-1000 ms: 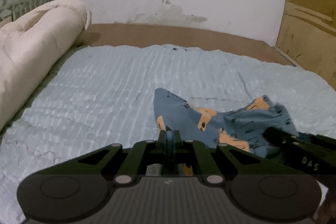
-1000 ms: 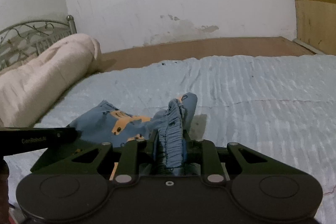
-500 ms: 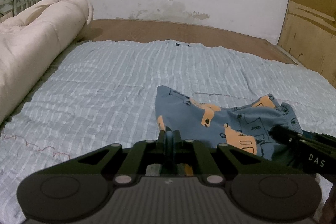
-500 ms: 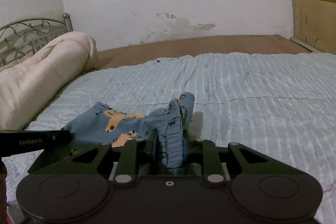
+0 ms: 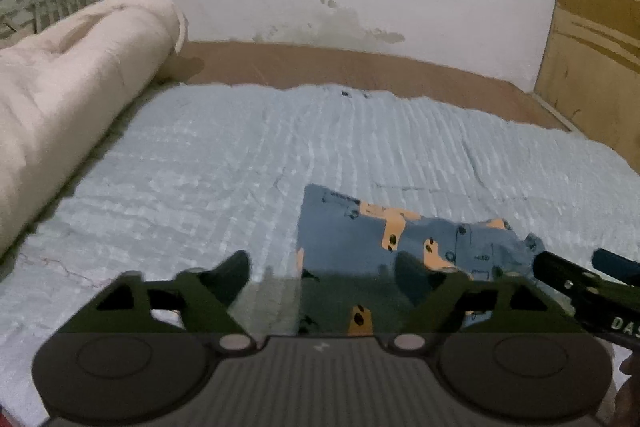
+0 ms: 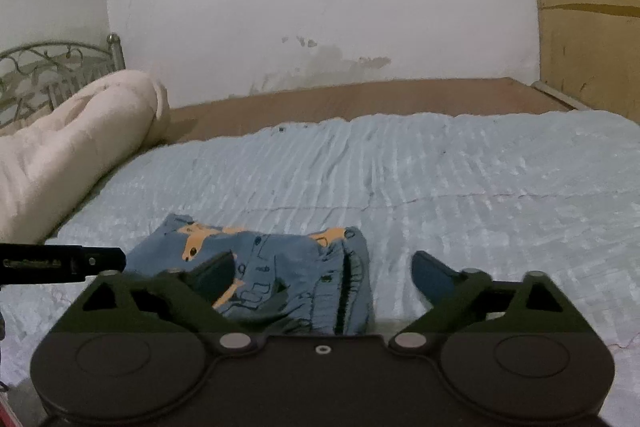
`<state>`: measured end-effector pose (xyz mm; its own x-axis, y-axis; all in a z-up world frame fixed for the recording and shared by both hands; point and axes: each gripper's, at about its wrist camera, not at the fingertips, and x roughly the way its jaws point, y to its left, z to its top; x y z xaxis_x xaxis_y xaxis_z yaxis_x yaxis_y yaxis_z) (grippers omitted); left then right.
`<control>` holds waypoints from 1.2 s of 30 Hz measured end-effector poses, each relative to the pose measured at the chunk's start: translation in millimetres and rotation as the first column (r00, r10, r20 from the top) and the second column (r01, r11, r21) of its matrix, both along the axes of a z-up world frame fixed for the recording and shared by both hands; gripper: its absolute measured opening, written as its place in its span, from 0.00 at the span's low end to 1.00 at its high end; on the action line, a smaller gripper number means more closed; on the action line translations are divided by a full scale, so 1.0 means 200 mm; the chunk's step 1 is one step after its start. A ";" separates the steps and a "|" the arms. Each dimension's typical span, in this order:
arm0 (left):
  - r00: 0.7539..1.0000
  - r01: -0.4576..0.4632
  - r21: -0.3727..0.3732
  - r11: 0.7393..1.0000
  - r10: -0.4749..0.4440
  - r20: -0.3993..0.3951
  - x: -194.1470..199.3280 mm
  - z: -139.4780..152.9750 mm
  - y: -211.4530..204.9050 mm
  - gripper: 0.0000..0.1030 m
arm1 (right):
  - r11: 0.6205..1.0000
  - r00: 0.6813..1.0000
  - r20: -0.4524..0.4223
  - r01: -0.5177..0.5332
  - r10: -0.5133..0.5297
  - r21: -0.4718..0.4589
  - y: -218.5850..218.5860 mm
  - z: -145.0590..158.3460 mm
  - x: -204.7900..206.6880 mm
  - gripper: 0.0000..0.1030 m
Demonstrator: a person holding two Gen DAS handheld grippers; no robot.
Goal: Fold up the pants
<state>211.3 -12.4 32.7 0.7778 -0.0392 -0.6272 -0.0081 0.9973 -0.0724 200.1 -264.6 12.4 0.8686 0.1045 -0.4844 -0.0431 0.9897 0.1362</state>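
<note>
Small blue pants (image 5: 420, 235) with orange prints lie folded on the light blue bedspread (image 5: 240, 167). My left gripper (image 5: 322, 269) hangs over their left edge, jaws opening wide, fabric lying loose between the fingers. In the right wrist view the pants (image 6: 280, 267) show their gathered waistband side. My right gripper (image 6: 322, 273) is also opening, its fingers standing apart on either side of the cloth without pressing it. The right gripper's finger (image 5: 580, 287) shows at the right of the left view, and the left gripper's finger (image 6: 60, 263) at the left of the right view.
A rolled cream duvet (image 5: 68, 87) lies along the bed's left side before a metal headboard (image 6: 48, 71). Bare brown mattress (image 5: 360, 67) shows beyond the bedspread, under a white wall. A wooden panel (image 5: 592, 47) stands at the right.
Both grippers were shut on the pants' edges and now stand open. The pants have dropped flat onto the bedspread.
</note>
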 end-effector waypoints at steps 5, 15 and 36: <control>0.998 -0.017 0.023 1.000 0.016 0.065 -0.10 0.10 0.01 0.99 | 1.000 0.999 0.051 0.013 -0.014 0.017 -0.03 0.07 -0.09 0.99; 0.989 -0.021 -0.001 1.000 0.021 0.147 -0.41 0.23 0.03 0.99 | 0.999 0.988 0.153 -0.012 0.006 0.039 -0.07 0.21 -0.39 0.99; 0.990 -0.041 -0.016 0.999 0.043 0.135 -1.01 -0.01 0.03 0.99 | 0.997 0.965 0.249 -0.070 0.079 -0.044 -0.01 0.13 -1.05 0.99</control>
